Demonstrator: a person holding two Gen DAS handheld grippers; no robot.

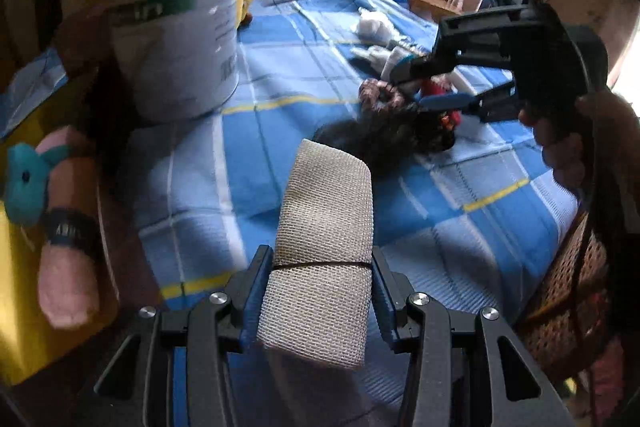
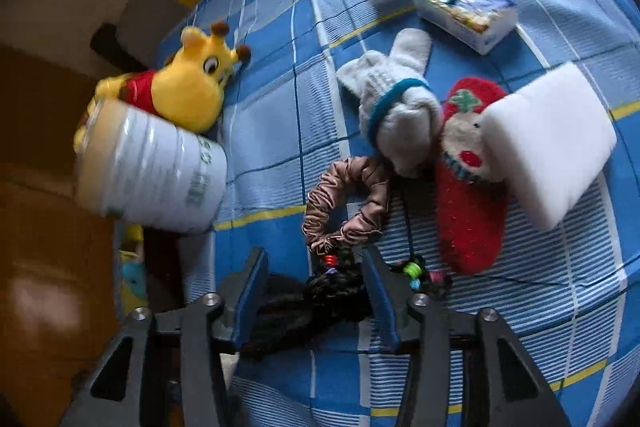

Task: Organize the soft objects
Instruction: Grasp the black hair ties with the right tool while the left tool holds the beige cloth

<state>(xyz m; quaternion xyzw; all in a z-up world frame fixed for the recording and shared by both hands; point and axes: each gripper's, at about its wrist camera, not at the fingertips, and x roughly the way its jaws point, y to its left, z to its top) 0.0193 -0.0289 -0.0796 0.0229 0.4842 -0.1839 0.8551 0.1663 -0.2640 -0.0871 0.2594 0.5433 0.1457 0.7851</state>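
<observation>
My left tool (image 1: 322,277) tilts down over the blue checked bedspread (image 1: 280,79), clenched on a beige woven mesh roll (image 1: 326,223). My right tool (image 2: 316,277) angles down too, jaws apart around a black braided hair bundle (image 2: 316,301), pads not pressing.

Almost no writing can be read. The white can (image 1: 176,27) in the upper left of the left wrist view has a green band with pale letters on it, but they are too blurred to read, and the grey print lower on its side is also unclear. In the right wrist view the same can (image 2: 152,175) shows green marks, unreadable. The small box (image 2: 466,13) at the upper right has printing, also too blurred.
</observation>
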